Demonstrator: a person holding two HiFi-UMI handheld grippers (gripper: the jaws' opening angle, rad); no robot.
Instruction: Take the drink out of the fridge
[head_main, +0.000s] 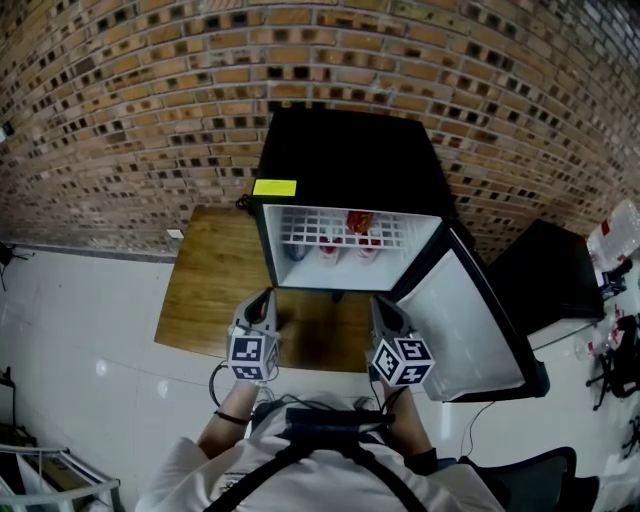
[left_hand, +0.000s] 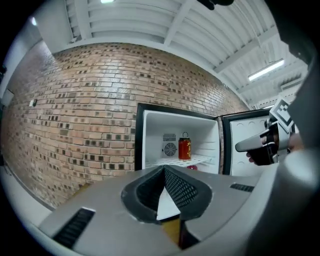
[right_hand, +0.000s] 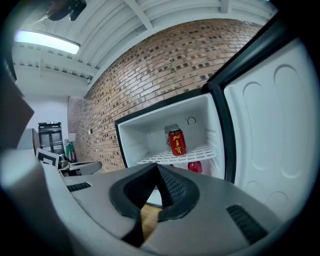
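A red drink can (head_main: 360, 221) stands upright on the white wire shelf (head_main: 310, 227) inside the open black mini fridge (head_main: 350, 160). The same can (left_hand: 185, 148) shows in the left gripper view, and the can (right_hand: 176, 142) shows again in the right gripper view. My left gripper (head_main: 268, 296) and right gripper (head_main: 381, 303) hover side by side in front of the fridge opening, apart from it. The left gripper (left_hand: 164, 170) has its jaws together with nothing between them. So does the right gripper (right_hand: 158, 168).
The fridge door (head_main: 460, 320) hangs open to the right, close beside my right gripper. More drinks (head_main: 328, 250) sit below the shelf. The fridge stands on a wooden board (head_main: 210, 285) against a brick wall (head_main: 150, 90). A black box (head_main: 545, 275) is at the right.
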